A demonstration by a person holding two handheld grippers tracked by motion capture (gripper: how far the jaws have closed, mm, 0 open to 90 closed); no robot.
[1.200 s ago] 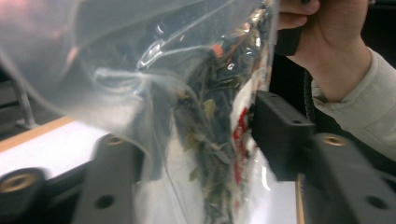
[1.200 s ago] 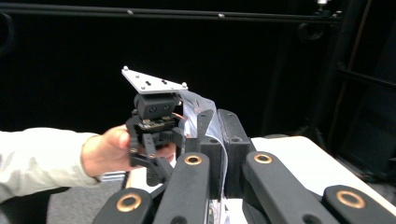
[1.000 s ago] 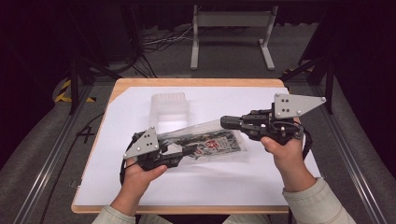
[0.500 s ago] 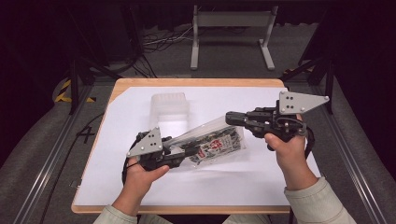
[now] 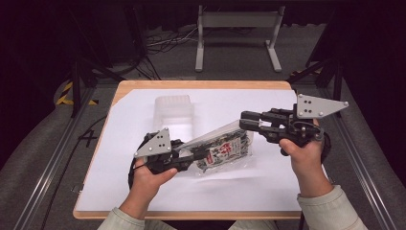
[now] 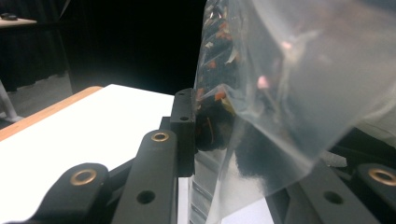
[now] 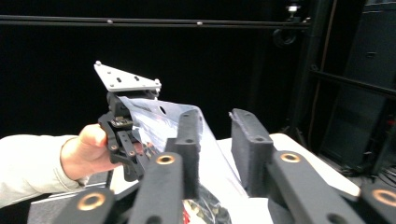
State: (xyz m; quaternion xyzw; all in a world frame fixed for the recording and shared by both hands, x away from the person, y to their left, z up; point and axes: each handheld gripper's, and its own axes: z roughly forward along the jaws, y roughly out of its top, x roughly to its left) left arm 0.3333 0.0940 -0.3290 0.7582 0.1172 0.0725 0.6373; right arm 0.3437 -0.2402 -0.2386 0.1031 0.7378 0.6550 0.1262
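A clear plastic bag [image 5: 225, 148] with dark contents and a red-and-white label hangs tilted above the white sheet, between my two grippers. My left gripper [image 5: 203, 154] is shut on the bag's lower left end. In the left gripper view the bag film [image 6: 280, 93] drapes over the gripper [image 6: 219, 140] and hides its right jaw. My right gripper [image 5: 245, 120] sits at the bag's raised upper right corner. In the right gripper view its jaws [image 7: 218, 135] stand open, with the bag's film [image 7: 159, 116] running past the left one.
A clear ribbed plastic container [image 5: 174, 111] lies on the white sheet [image 5: 134, 120] behind the bag. The sheet covers a wooden table [image 5: 201, 84]. A metal stand [image 5: 237, 28] and cables are on the floor beyond, with rails along both sides.
My right gripper has drawn back to the right and slightly up along the bag's upper edge. The left hand has stayed about where it was, still holding the bag.
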